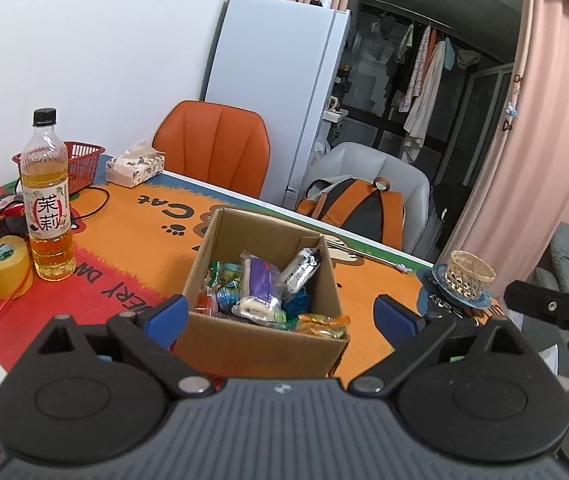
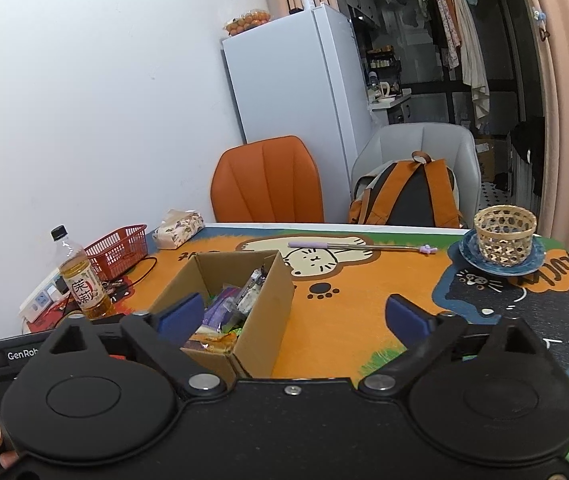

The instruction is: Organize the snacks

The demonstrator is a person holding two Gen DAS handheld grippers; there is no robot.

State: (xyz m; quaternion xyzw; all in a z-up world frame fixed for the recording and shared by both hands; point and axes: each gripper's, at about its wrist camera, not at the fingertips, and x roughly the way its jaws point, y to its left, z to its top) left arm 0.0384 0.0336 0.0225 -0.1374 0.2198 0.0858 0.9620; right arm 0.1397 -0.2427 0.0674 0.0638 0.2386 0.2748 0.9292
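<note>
An open cardboard box [image 1: 220,248] stands on the orange cartoon table mat, filled with several wrapped snacks, among them a purple-and-white pack [image 1: 258,286] and a silver-black pack [image 1: 299,266]. The box also shows in the right wrist view [image 2: 268,304], with snacks [image 2: 224,312] inside. My left gripper [image 1: 280,314] is open and empty, its blue pads either side of the box's near end, above it. My right gripper [image 2: 294,316] is open and empty, hovering by the box's right near corner.
A tea bottle [image 1: 46,200], yellow tape roll [image 1: 4,266], red basket [image 1: 78,164] and tissue pack [image 1: 134,164] stand at the left. A woven basket on a blue plate [image 2: 502,240] sits far right. A purple-handled stick [image 2: 356,246] lies beyond the box. Chairs and a fridge stand behind.
</note>
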